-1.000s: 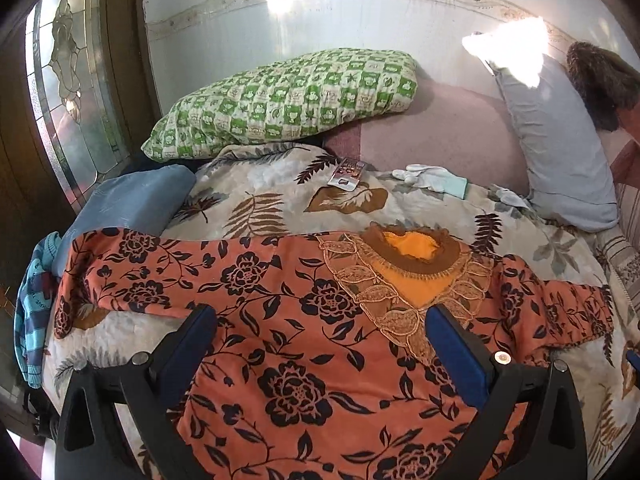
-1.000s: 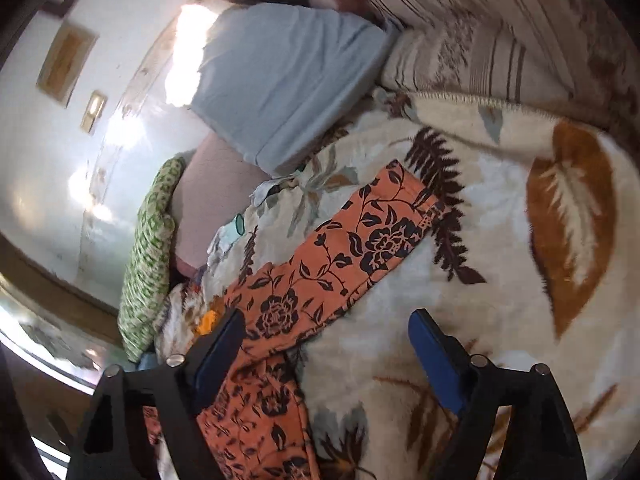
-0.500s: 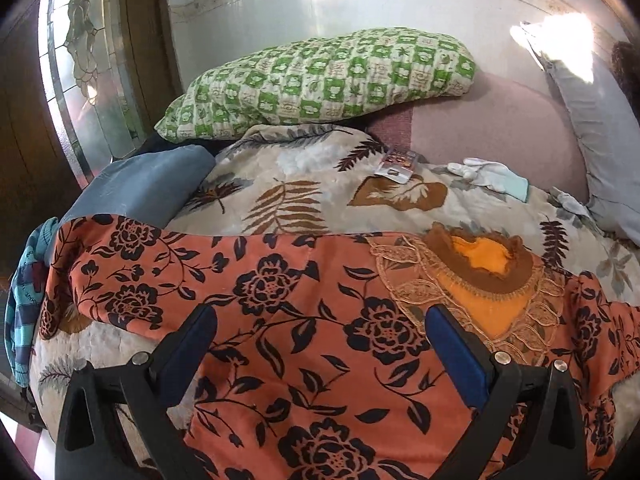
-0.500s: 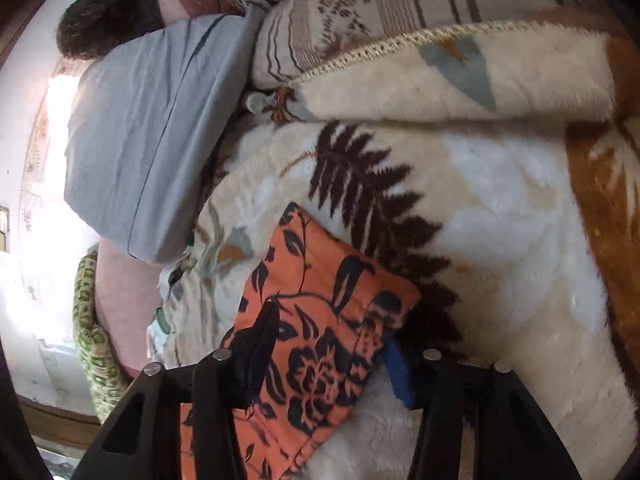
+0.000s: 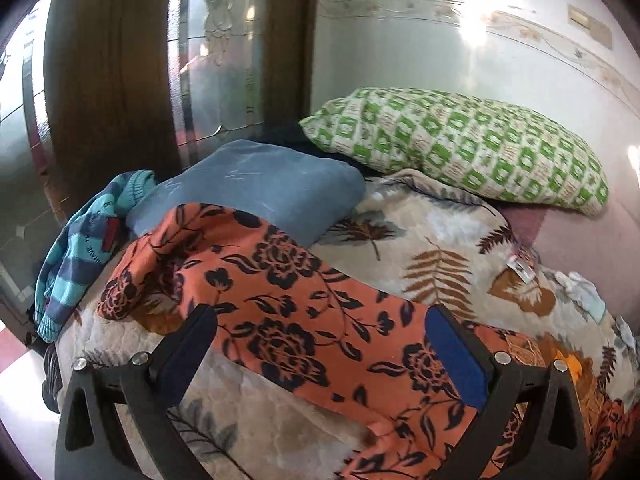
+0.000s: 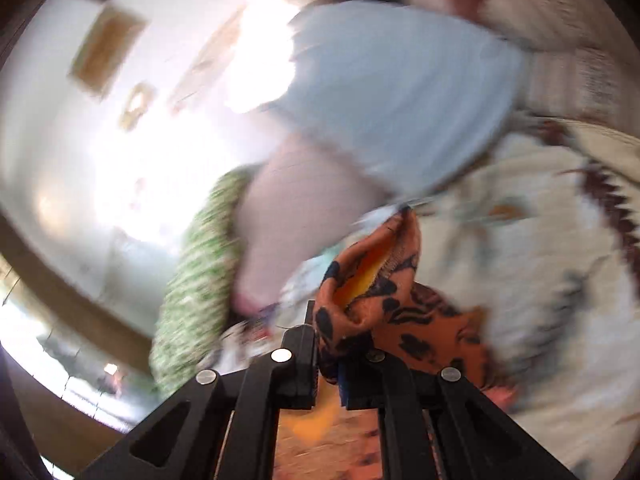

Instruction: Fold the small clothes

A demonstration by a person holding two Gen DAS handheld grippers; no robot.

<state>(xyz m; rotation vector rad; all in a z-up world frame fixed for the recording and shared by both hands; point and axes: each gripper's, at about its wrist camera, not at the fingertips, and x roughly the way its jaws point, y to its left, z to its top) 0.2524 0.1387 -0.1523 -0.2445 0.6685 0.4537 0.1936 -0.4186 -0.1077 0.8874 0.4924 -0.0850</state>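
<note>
The right gripper (image 6: 328, 364) is clamped on the orange flowered top's sleeve (image 6: 372, 280). The left gripper (image 5: 320, 356) gapes wide above the top (image 5: 304, 320), gripping nothing.

One orange floral-print top (image 5: 304, 304) laid out on one cream leaf-patterned blanket (image 5: 436, 240). One green-and-white checked pillow (image 5: 460, 148) far right, one folded grey-blue blanket (image 5: 260, 188) left of it, one blue-striped knit garment (image 5: 80, 256) far left. One pale grey-blue pillow (image 6: 400, 92) in the right view.
</note>
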